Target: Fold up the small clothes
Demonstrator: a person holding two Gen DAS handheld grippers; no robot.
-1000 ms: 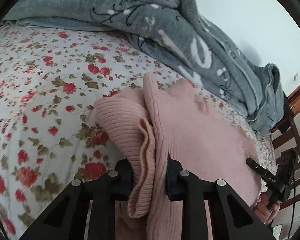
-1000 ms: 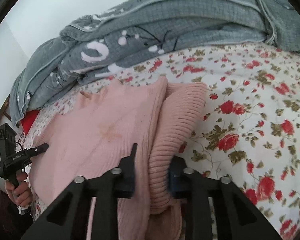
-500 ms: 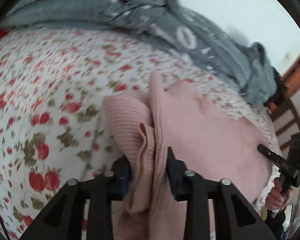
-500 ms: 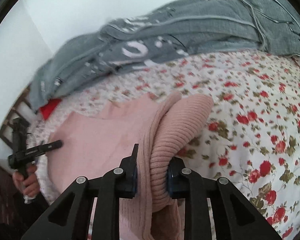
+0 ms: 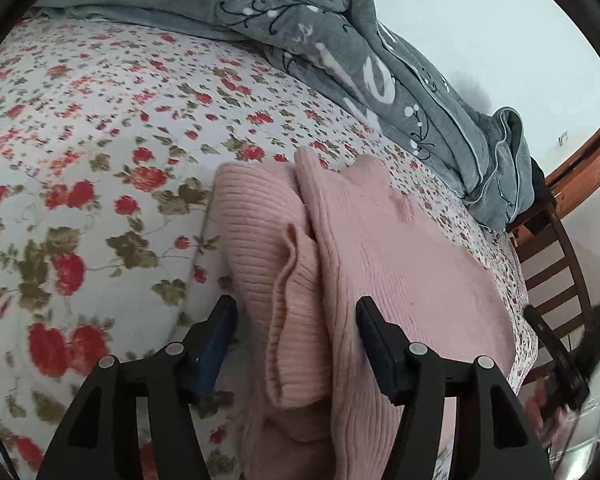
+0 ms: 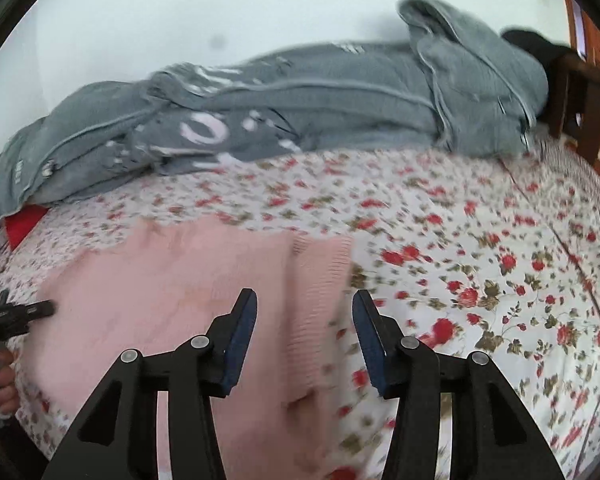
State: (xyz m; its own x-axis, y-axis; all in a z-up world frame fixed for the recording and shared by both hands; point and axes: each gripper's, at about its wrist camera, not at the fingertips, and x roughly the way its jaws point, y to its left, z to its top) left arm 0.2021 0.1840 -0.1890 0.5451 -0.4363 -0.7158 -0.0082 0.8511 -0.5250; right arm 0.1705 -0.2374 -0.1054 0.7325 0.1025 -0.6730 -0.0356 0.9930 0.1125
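We let go: the left gripper (image 5: 296, 344) and right gripper (image 6: 304, 332) are opening, no longer clamping the pink sweater (image 5: 380, 264); it lies folded on the near floral bedsheet (image 5: 100, 160); this fold looks done.

Each gripper, the left gripper (image 5: 296, 334) and the right gripper (image 6: 304, 326), has 2 matte black angular fingers with blue inner pads and 2 silver round screws per finger.

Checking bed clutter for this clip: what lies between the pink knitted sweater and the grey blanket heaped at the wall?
Only bare floral bedsheet separates the pink knitted sweater from the grey blanket; the right wrist view shows it.
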